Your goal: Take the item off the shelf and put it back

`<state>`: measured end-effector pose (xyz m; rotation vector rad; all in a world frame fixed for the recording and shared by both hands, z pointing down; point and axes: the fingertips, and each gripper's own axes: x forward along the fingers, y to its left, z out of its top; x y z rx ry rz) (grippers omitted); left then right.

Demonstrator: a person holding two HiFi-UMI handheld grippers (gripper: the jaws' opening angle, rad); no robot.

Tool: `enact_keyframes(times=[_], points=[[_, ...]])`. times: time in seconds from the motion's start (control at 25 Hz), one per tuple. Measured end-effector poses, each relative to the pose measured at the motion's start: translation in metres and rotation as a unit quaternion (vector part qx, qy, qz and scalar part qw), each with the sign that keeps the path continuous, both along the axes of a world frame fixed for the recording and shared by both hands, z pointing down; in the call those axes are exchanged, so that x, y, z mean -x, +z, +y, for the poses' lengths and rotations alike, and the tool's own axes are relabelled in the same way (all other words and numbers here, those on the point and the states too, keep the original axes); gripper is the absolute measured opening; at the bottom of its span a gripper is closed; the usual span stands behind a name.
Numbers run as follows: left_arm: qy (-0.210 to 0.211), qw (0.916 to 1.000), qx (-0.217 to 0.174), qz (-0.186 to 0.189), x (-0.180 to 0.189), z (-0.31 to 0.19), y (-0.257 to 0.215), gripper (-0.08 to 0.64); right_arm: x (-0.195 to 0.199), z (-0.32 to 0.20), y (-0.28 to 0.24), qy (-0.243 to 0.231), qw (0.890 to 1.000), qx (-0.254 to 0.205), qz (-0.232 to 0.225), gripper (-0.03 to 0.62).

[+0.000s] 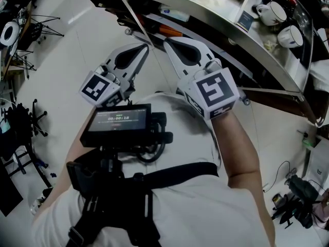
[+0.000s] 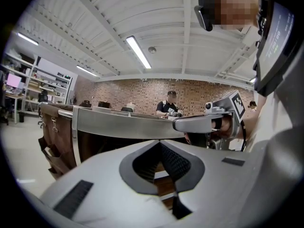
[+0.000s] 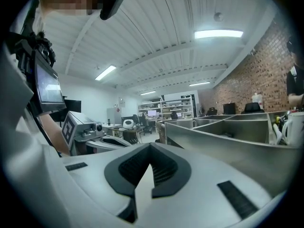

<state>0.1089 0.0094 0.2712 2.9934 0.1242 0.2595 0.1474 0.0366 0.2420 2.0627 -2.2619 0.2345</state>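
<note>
You hold both grippers close in front of your chest, side by side, pointed toward the steel shelf point(image 1: 221, 30) on the far side. The left gripper point(image 1: 146, 46) has its jaws together, tip against tip, with nothing between them. Its own view shows only the notch in the pads and the shelf's edge beyond. The right gripper point(image 1: 165, 41) likewise has its jaws fully together and carries nothing. The two sets of tips sit near each other, and neither gripper touches anything on the shelf.

On the shelf's top tier, at the far right, stand a white mug point(image 1: 271, 13) and a second white mug point(image 1: 291, 36), both well apart from either gripper. The right gripper view catches one white mug at its right edge, beyond the steel dividers. Which piece on the shelf is the task's item cannot be told. Everything visible there rests in place, and none of it is in your jaws. The lower tiers hold other goods, too dim to identify.

A small screen point(image 1: 118, 121) rides on the harness at your chest, nearer to you than the grippers. The floor point(image 1: 67, 55) is pale tile.
</note>
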Motion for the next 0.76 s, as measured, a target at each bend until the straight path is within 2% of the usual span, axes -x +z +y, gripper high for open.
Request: enact_keyframes(times=[0.76], points=[[0.015, 0.9999, -0.006, 0.003, -0.0086, 0.0088, -0.0028, 0.009, 0.0019, 0.0025, -0.0003, -0.004, 1.000, 0.001, -0.003, 0.005]])
